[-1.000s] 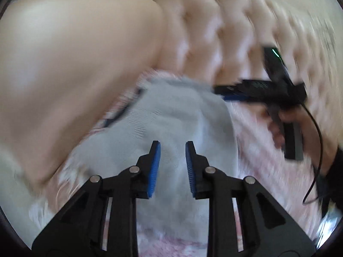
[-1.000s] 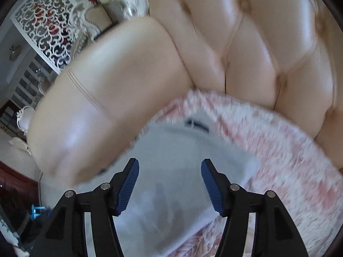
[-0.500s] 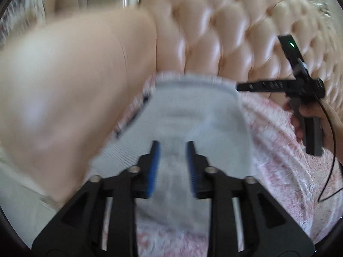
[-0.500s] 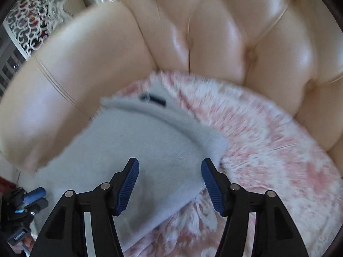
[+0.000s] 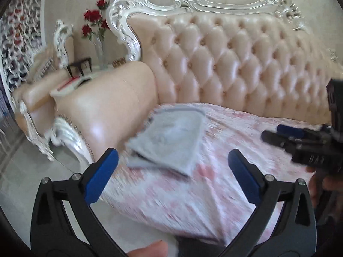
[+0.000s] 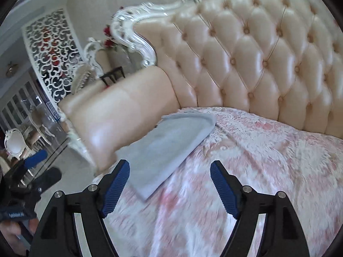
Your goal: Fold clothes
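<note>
Left wrist view: the left gripper [image 5: 171, 171] with blue-padded black fingers is spread wide, nothing between its pads. The folded light grey knit garment [image 5: 169, 137] lies flat on the pink-and-white patterned seat cover [image 5: 225, 184], ahead of the gripper and slightly left of centre, apart from both fingertips. The garment's left edge sits against the cream leather padded armrest [image 5: 107, 111]. Behind is the cream button-tufted sofa backrest with silver carved frame [image 5: 225, 68]. The right gripper [image 5: 285, 135] enters at the right edge, over the seat cover, well apart from the garment; from this angle its opening cannot be told. A vase of red roses [image 5: 96, 25] stands on a side table beyond the armrest.

Right wrist view: the right gripper [image 6: 169, 184] is released, fingers apart and empty. The grey garment [image 6: 167, 147] lies just ahead and left of centre; its near corner is seen close to the left fingertip, contact not clear. The far end reaches the backrest [image 6: 257, 60]; the left side is beside the armrest [image 6: 120, 120]. The seat cover [image 6: 268, 160] fills the right. The left gripper [image 6: 32, 171] shows at the far left edge, blurred.
</note>
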A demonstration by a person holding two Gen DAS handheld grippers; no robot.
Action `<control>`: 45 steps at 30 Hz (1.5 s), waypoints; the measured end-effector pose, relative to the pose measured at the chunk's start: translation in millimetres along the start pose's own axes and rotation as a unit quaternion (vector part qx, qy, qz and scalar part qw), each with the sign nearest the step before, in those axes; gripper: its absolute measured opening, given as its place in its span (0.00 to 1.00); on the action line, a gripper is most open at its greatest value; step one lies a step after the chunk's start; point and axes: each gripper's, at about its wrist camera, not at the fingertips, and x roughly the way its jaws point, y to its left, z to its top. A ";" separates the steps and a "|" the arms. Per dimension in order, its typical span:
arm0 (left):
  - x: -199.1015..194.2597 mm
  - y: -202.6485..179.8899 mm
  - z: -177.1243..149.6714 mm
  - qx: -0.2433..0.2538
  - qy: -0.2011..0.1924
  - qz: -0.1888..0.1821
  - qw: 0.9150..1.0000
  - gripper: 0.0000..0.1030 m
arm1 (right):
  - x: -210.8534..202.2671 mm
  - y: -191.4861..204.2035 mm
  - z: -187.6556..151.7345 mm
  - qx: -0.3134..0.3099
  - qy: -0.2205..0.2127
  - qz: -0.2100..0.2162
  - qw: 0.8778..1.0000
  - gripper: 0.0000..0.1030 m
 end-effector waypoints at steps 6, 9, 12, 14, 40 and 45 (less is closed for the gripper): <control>-54.2 -15.4 -12.6 -0.004 0.002 0.009 1.000 1.00 | -70.6 36.6 -35.0 -0.074 -0.021 -0.021 0.997 0.77; -72.5 -14.1 -14.2 -0.028 -0.009 0.010 1.000 1.00 | -90.7 46.0 -45.9 -0.098 -0.025 -0.020 0.995 0.77; -87.0 -17.6 -10.8 -0.031 -0.017 -0.001 0.999 1.00 | -102.6 51.9 -52.8 -0.105 -0.024 -0.015 0.994 0.77; -92.2 -18.7 -8.5 -0.033 -0.020 -0.008 0.999 1.00 | -108.5 54.7 -55.4 -0.103 -0.025 -0.014 0.994 0.77; -77.6 -14.7 -11.2 -0.055 0.010 0.012 0.998 0.99 | -96.0 65.5 -50.9 -0.093 -0.008 -0.017 0.995 0.77; -75.9 -19.1 -10.5 -0.046 0.009 0.011 0.999 0.99 | -93.0 64.0 -48.0 -0.093 -0.007 -0.017 0.995 0.77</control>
